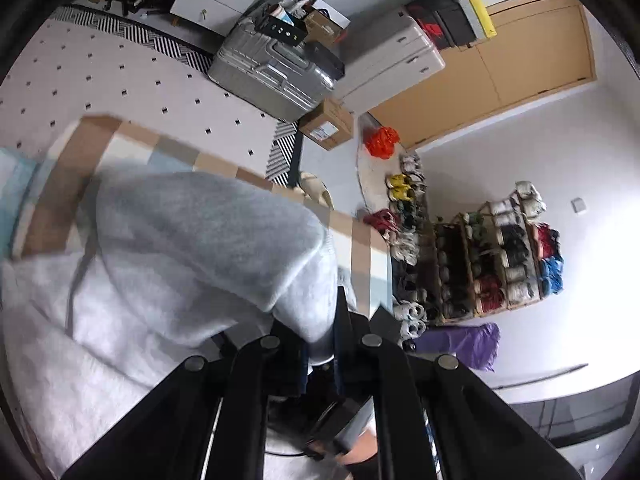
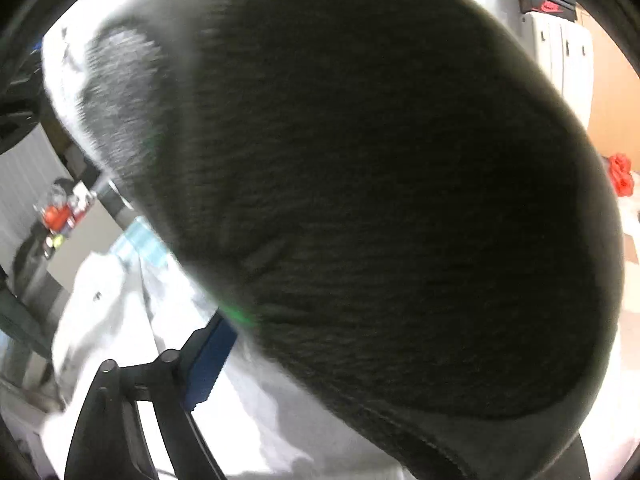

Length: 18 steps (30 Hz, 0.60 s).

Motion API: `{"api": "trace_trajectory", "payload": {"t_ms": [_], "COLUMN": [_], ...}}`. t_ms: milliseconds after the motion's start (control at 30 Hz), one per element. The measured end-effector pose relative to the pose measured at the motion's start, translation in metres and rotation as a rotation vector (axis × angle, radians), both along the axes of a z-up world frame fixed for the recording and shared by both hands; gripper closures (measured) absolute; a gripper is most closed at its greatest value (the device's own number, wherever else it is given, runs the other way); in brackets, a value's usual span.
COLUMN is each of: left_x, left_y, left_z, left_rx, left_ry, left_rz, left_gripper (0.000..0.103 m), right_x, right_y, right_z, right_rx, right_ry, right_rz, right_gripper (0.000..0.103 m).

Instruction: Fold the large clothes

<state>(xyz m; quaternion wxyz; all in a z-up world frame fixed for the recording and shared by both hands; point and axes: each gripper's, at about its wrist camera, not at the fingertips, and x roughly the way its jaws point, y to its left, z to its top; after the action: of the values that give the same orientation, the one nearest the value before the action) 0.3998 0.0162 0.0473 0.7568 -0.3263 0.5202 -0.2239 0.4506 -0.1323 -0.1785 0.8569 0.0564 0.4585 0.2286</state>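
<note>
Clamping a fold of soft, pale grey fleece, the left gripper (image 1: 320, 344) is shut tight on the garment (image 1: 192, 248), whose thick fabric bulges up in a rounded hump just ahead of the black fingers. The rest of the garment spreads white and fuzzy across a checked bedcover (image 1: 80, 168) of tan, cream and pale blue squares. Beyond the bed lies a pale rug (image 1: 120, 80) dotted with small dark diamonds and edged in black-and-white chevrons. On the floor stand two hard suitcases, one ribbed and silver (image 1: 272, 76), one smooth and off-white (image 1: 396, 56), with one brown cardboard box (image 1: 326, 124) at their foot. A wooden shoe rack (image 1: 496, 260) is packed with shoes, more pairs trail along the wall, and a crumpled purple bag (image 1: 464, 340) lies beside it.

In the right wrist view a dark, knitted, ribbed surface (image 2: 380, 200) fills nearly the whole picture, blurred and too close to identify. Only one finger (image 2: 208, 364) of the right gripper shows, black with a blue pad, over white fabric; its jaws stand wide apart, and whether anything sits between them cannot be told.
</note>
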Motion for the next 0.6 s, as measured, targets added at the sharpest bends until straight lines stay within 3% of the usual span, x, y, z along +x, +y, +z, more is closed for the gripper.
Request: {"api": "trace_trajectory", "payload": {"t_ms": [67,133,233,333,433,500,533,600], "left_x": [-0.018,-0.040,-0.066,-0.091,-0.109,-0.112,-0.112,-0.108], "left_y": [0.002,0.006,0.007,0.006,0.005,0.012,0.015,0.015], "left_z": [-0.003,-0.011,-0.022,-0.046,-0.077,-0.097,-0.103,-0.112], "left_rx": [-0.012,-0.043,-0.070,-0.064,-0.035,-0.069,-0.063,-0.046], "left_ry": [-0.006,-0.007,-0.010,0.025,0.062,0.118,0.127,0.147], "left_rz": [-0.019,-0.016,-0.016,-0.005,0.016,0.048,0.070,0.052], "left_gripper": [0.098,0.098,0.098,0.098,0.098,0.096,0.088,0.086], "right_x": [-0.011,-0.031,-0.065,-0.076,-0.077,-0.070,-0.067,-0.057], "right_y": [-0.012,-0.031,-0.064,-0.102,-0.112,-0.102,-0.093,-0.061], "right_z": [-0.003,-0.003,0.012,0.027,0.050,0.068,0.072,0.067], "right_rx": [0.063,0.195,0.259,0.341,0.394,0.452,0.466,0.385], "right_ry": [0.133,0.262,0.248,0.236,0.180,0.148,0.135,0.153], "right_rz": [0.013,0.056,0.037,-0.038,-0.103,-0.122,-0.130,-0.141], "right_gripper": [0.018,0.017,0.017,0.017,0.014,0.009,0.005,0.000]}}
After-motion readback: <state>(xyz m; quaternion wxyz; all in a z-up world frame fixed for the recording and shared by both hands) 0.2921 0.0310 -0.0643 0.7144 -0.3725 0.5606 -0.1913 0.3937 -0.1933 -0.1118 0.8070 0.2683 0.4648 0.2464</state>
